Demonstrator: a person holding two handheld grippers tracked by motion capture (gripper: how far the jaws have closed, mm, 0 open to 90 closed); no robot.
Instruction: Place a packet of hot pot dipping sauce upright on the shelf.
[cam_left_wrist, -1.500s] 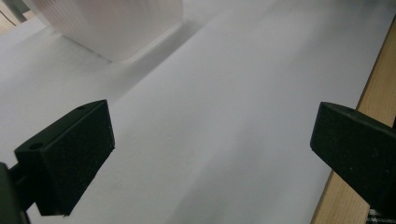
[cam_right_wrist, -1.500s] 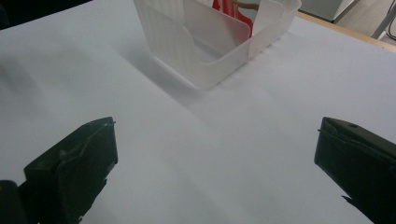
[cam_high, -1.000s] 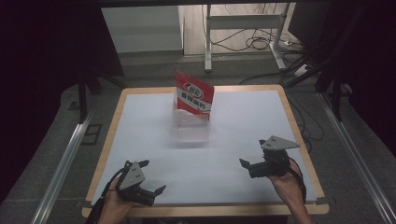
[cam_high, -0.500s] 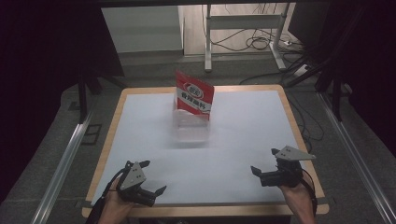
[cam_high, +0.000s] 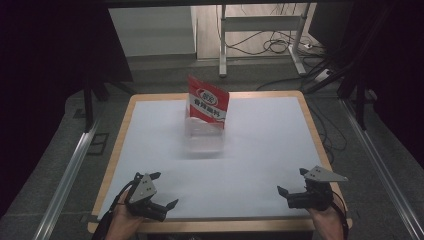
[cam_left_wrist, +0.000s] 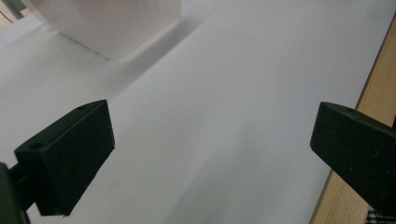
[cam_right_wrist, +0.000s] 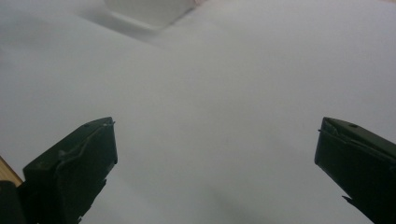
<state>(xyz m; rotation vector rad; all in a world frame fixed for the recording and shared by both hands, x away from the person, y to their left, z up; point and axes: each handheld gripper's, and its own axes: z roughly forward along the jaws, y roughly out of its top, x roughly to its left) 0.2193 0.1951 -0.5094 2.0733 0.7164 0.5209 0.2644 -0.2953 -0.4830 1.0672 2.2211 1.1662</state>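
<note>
Two hand-held grippers at the near edge of a white tabletop (cam_high: 260, 150) with a wooden rim. The left gripper (cam_high: 162, 192) sits at the near left corner, held from below by the person's left hand (cam_high: 122, 222); its grey three-cornered plate faces up and its fingers (cam_high: 172, 204) point toward the table's centre and somewhat to the right. The fingers are spread wide apart with nothing between them; in the left gripper view the two black pads (cam_left_wrist: 70, 158) stand at opposite sides of the picture over bare white surface.

The right gripper (cam_high: 292, 182) sits at the near right corner, held by the right hand (cam_high: 327, 217), its fingers pointing leftward across the tabletop. These fingers are likewise parted and empty, as the right gripper view confirms.

A clear plastic container (cam_high: 204, 137) stands on the far half of the tabletop, near its middle line, with a red-and-white packet (cam_high: 207, 102) upright in it and rising above its rim. The container lies well apart from both grippers, ahead of each; its pale base appears at the top of both gripper views. Cables lie on the floor (cam_high: 270, 47) beyond the table.
</note>
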